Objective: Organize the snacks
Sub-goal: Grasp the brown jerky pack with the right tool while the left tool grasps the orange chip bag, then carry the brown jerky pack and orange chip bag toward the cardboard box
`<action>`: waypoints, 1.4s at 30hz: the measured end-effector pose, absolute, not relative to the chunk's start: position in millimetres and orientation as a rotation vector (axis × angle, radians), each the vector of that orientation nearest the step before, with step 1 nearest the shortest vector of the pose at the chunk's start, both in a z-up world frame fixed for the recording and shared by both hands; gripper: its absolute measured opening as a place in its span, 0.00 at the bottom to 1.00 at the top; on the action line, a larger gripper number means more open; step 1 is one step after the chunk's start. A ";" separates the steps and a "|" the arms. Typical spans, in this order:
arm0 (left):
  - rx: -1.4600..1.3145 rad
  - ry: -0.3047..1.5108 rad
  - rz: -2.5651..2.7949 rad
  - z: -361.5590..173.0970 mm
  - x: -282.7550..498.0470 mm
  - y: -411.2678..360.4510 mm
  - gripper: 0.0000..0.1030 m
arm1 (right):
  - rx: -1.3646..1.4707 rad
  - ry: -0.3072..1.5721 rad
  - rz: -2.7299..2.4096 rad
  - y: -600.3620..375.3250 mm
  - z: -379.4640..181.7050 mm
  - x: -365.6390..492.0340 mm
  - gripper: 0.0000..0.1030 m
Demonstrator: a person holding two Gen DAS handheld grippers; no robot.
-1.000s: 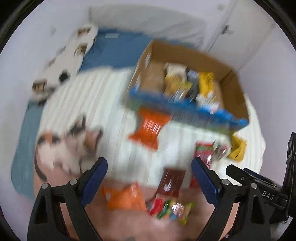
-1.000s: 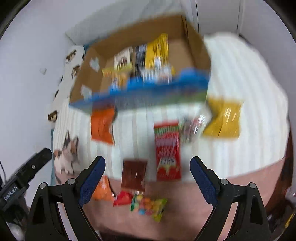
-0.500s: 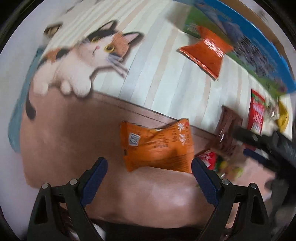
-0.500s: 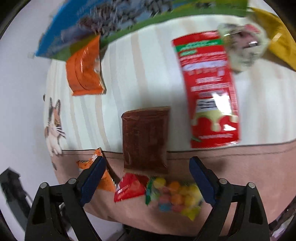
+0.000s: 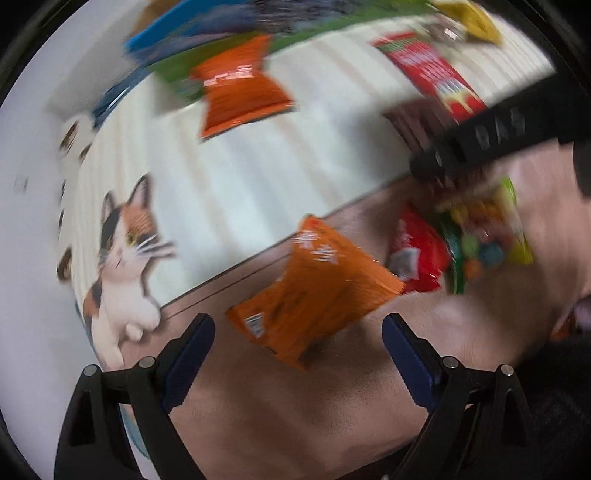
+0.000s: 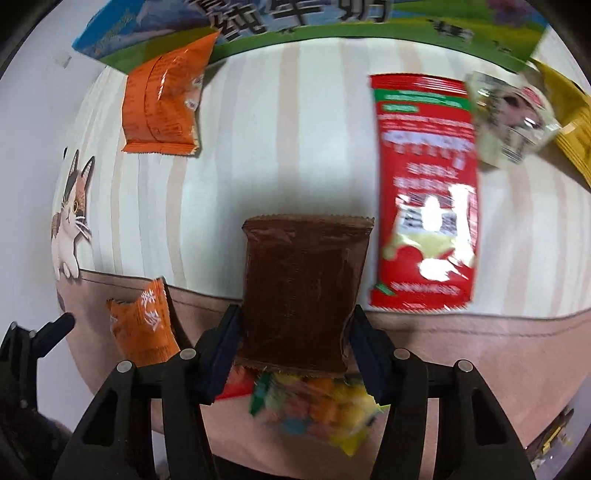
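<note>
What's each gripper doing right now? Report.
Left gripper: open, empty, above the orange packet.
Right gripper: jaws just closing, pressed on the brown packet.

You can read "DAS" on the black gripper arm (image 5: pixel 495 129), and "纯牛奶" printed large on the blue-green carton (image 6: pixel 295 18). Other packet print is too blurred.

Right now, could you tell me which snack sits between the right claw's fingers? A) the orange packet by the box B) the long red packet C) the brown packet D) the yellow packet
C: the brown packet sits between the right claw fingers, which touch its sides.
</note>
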State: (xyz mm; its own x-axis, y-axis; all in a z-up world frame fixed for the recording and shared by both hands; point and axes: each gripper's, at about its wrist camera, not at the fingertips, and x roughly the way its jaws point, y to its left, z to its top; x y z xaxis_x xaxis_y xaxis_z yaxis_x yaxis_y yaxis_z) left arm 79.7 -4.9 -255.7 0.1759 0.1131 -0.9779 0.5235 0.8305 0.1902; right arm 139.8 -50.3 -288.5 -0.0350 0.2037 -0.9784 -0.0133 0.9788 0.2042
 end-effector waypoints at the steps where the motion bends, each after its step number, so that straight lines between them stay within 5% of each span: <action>1: 0.585 1.381 -0.327 -259.5 77.0 -8.9 0.90 | 0.156 1.598 0.173 -52.1 -287.4 138.1 0.58; 10: 0.672 1.448 -0.414 -291.5 83.2 -31.6 0.90 | 0.204 1.583 0.145 -72.9 -276.8 125.6 0.58; 12: 0.629 1.454 -0.399 -291.1 88.4 -28.7 0.76 | 0.198 1.577 0.140 -75.4 -273.4 126.2 0.58; 19: 0.258 1.498 -0.254 -273.2 117.3 10.7 0.53 | 0.203 1.576 0.131 -96.2 -272.0 123.2 0.58; 26: -0.153 1.574 -0.094 -281.2 138.8 59.6 0.53 | 0.198 1.581 0.122 -84.2 -281.1 128.3 0.58; 36: -0.124 1.609 -0.079 -290.1 154.3 51.9 0.55 | 0.280 1.627 0.072 -77.5 -301.3 145.4 0.62; 42: -0.180 1.553 -0.012 -274.0 134.8 59.8 0.44 | 0.258 1.574 0.069 -78.7 -297.2 140.8 0.54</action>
